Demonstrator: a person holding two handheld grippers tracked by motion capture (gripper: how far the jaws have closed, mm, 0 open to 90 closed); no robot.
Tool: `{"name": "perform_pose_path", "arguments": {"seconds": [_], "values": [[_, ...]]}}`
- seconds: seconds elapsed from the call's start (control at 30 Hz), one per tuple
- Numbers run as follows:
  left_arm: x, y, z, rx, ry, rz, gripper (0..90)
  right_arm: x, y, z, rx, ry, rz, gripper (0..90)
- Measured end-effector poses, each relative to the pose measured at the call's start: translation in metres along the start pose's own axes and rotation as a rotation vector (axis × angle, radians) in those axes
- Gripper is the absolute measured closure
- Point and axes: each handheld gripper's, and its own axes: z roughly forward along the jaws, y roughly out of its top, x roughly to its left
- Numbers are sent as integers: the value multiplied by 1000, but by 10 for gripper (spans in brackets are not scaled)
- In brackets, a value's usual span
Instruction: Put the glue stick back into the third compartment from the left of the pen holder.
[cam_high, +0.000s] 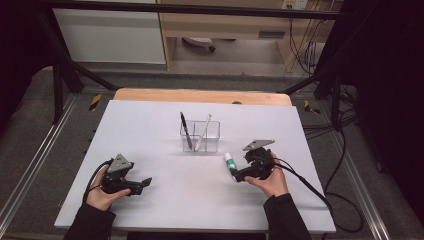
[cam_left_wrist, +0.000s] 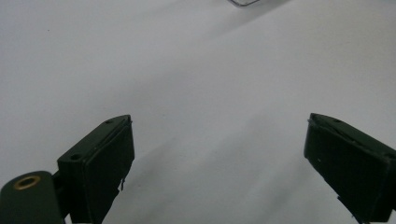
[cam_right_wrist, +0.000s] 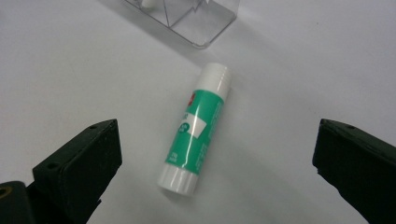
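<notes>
Glue stick (cam_right_wrist: 196, 127) flat on white bench (cam_high: 165, 195), right of centre, between wide-open jaws of right gripper (cam_high: 237, 176), untouched. Left gripper (cam_high: 145, 182) wide open, empty, near front-left corner. Grey floor around.

Left gripper (cam_left_wrist: 219, 158) jaws wide apart over bare white table (cam_left_wrist: 196, 70).

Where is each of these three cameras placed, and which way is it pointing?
High view: above the person's side, looking forward and down on the table; forearms, both hands show.
Left gripper view: rides the left gripper, looking along open jaws at bare tabletop.
Right gripper view: rides the right gripper, open jaws either side of the glue stick.
Shared: glue stick, clear holder.
</notes>
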Motion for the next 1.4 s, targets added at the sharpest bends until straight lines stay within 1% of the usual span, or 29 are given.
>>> {"name": "perform_pose_path", "arguments": {"seconds": [0.13,0.27,0.37,0.5,0.57,0.6,0.7,0.8,0.9,1.03,1.17,1.27,1.33,1.4], "values": [[2,-1,-2,-6,5,-6,85,1,13,5,19,-4,7,35],[5,-1,-4,-8,9,-14,85,4,25,14,62,-13,-1,51],[5,-1,-4,-9,11,-18,85,6,34,21,87,-2,1,71],[6,-1,-4,-5,12,-15,85,7,45,28,133,-7,6,95],[6,-2,-4,-5,12,-15,85,6,49,32,142,-10,9,112],[6,-2,-4,-5,12,-15,85,5,50,33,144,-2,19,128],[5,-1,-4,-6,9,-13,85,2,51,37,172,-3,47,165],[5,-1,-3,-5,8,-12,85,1,49,42,213,-11,41,207],[5,-1,-3,-4,10,-14,85,1,49,45,241,-16,46,251],[5,-1,-4,-6,10,-13,85,1,49,48,253,-18,65,331],[6,-2,-4,-8,8,-15,85,1,47,52,270,-10,76,404],[6,-2,-5,-10,11,-19,85,1,47,55,286,5,90,442],[7,-3,-6,-10,12,-18,85,2,46,56,296,8,101,468],[7,-3,-6,-12,12,-18,85,1,46,58,303,6,102,493]]}}
